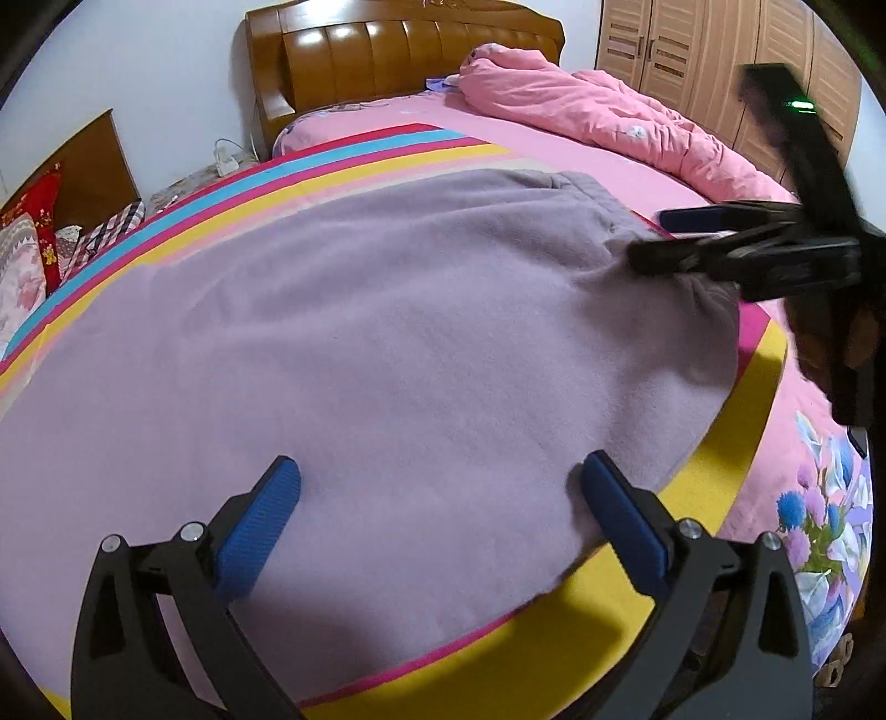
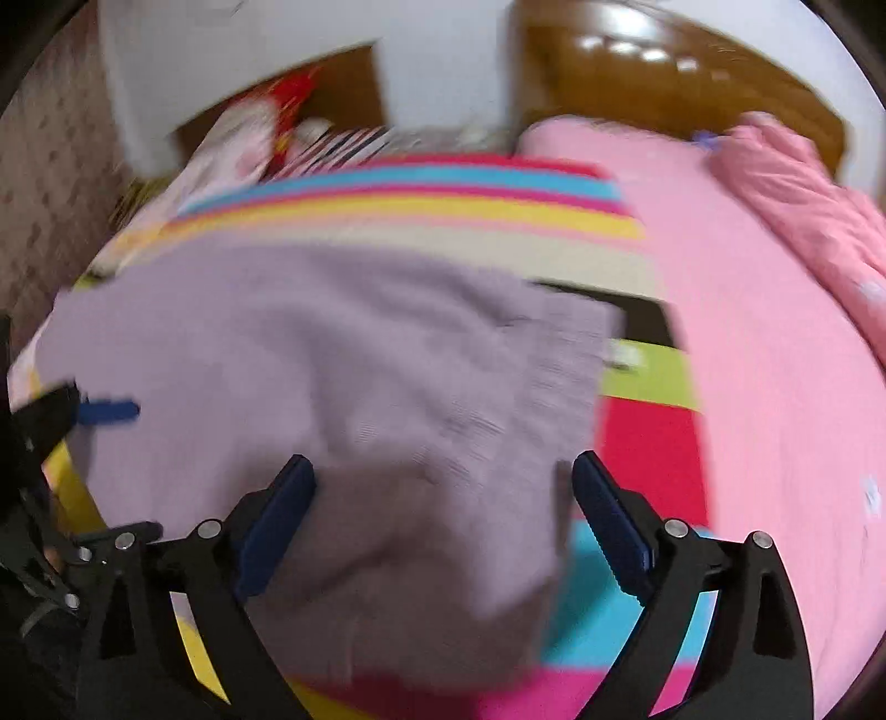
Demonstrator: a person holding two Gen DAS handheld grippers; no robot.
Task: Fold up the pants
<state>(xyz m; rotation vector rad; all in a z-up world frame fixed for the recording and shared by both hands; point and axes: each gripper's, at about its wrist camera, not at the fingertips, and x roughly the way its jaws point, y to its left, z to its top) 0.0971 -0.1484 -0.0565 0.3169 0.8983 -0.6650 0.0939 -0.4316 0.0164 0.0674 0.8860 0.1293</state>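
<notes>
Soft lilac fleece pants [image 1: 360,354] are lying flat on the striped multicolour blanket [image 1: 720,476], hem nearing its yellow edge. Left gripper [image 1: 440,498] and right gripper [image 2: 443,498] are hovering above the pants, jaws spread wide, holding nothing.

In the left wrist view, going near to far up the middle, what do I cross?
Left claw → lilac fleece pants → striped blanket → pink sheet → wooden headboard.
</notes>
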